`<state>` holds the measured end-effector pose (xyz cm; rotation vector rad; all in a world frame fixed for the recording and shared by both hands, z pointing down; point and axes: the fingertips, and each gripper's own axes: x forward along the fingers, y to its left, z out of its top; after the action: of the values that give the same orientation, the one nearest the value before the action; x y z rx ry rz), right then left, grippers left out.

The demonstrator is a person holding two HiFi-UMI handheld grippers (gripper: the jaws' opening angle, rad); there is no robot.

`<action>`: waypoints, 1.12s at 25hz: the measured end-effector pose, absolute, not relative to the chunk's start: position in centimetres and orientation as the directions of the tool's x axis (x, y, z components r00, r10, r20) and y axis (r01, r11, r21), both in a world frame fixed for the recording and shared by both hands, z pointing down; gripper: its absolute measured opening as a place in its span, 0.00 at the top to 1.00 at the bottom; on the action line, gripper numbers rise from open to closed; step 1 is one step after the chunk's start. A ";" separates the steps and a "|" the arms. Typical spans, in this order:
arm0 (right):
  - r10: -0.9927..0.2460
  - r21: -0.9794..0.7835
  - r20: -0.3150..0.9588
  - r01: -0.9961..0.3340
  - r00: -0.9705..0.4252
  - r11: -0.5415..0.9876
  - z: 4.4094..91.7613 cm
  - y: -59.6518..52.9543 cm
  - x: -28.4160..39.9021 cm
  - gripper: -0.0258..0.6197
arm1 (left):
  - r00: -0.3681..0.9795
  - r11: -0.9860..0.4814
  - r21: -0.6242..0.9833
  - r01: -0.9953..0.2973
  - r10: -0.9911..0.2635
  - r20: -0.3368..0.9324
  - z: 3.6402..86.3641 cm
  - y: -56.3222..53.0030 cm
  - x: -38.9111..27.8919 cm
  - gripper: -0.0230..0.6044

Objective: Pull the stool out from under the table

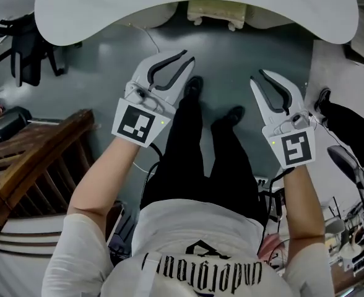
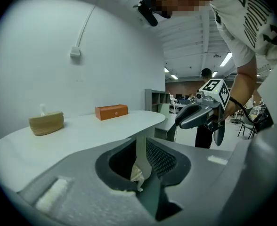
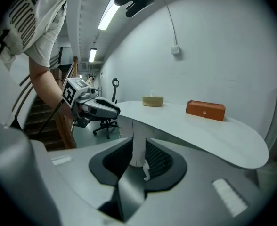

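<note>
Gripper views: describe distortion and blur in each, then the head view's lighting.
Left gripper view: strong fisheye, black corners, the wall bulges, near foreground soft, mosaic patch at top. Right gripper view: same bulging and corners; the ceiling light glares. Head view: even soft light on the floor, no hard shadows, sharp.

The place looks like an open-plan office or lab. A curved white tabletop [image 3: 209, 135] carries a tissue box [image 3: 152, 100] and an orange box [image 3: 205, 110]. A swivel chair [image 3: 105, 124] on casters stands on the grey floor [image 1: 108, 73], and long strip lights [image 3: 109, 13] run along the ceiling. A grey shelf unit [image 2: 155, 100] stands farther back, and a wooden staircase [image 1: 39, 153] rises at one side.
</note>
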<state>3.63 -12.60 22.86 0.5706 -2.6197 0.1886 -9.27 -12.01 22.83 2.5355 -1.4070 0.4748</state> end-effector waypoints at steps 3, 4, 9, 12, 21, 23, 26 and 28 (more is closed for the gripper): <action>-0.359 -0.009 0.468 -0.410 -0.808 0.912 26.3 -13.8 3.7 0.80 | 0.498 -0.533 0.011 -0.846 -0.783 0.374 26.3 -12.9 -9.0 0.81; -0.360 -0.001 0.473 -0.410 -0.804 0.912 27.6 -14.3 3.8 0.79 | 0.498 -0.536 0.010 -0.844 -0.778 0.382 27.6 -13.2 -8.9 0.80; -0.390 -0.004 0.469 -0.443 -0.793 0.897 33.3 -16.9 4.1 0.73 | 0.488 -0.534 0.009 -0.846 -0.766 0.418 34.4 -14.9 -8.5 0.73; -0.382 -0.009 0.486 -0.442 -0.786 0.897 37.6 -17.8 3.9 0.70 | 0.472 -0.528 -0.007 -0.849 -0.765 0.437 38.6 -16.0 -8.9 0.69; -0.381 -0.017 0.592 -0.484 -0.710 0.875 53.1 -19.8 4.6 0.61 | 0.438 -0.535 -0.058 -0.843 -0.744 0.504 51.9 -18.6 -10.9 0.54; -0.380 -0.015 0.616 -0.493 -0.690 0.870 56.2 -20.3 4.7 0.59 | 0.414 -0.531 -0.071 -0.844 -0.730 0.545 55.3 -19.4 -11.7 0.53; -0.390 0.005 0.650 -0.509 -0.653 0.861 60.8 -21.9 5.0 0.59 | 0.366 -0.511 -0.087 -0.855 -0.715 0.596 60.3 -21.0 -13.0 0.52; -0.403 0.010 0.665 -0.533 -0.628 0.846 63.7 -23.0 5.1 0.59 | 0.332 -0.492 -0.105 -0.864 -0.715 0.616 63.0 -21.7 -13.8 0.52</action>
<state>5.10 -22.98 63.72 0.6776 -2.3318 0.2451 -13.79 -21.73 62.99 2.3557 -1.4284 0.8982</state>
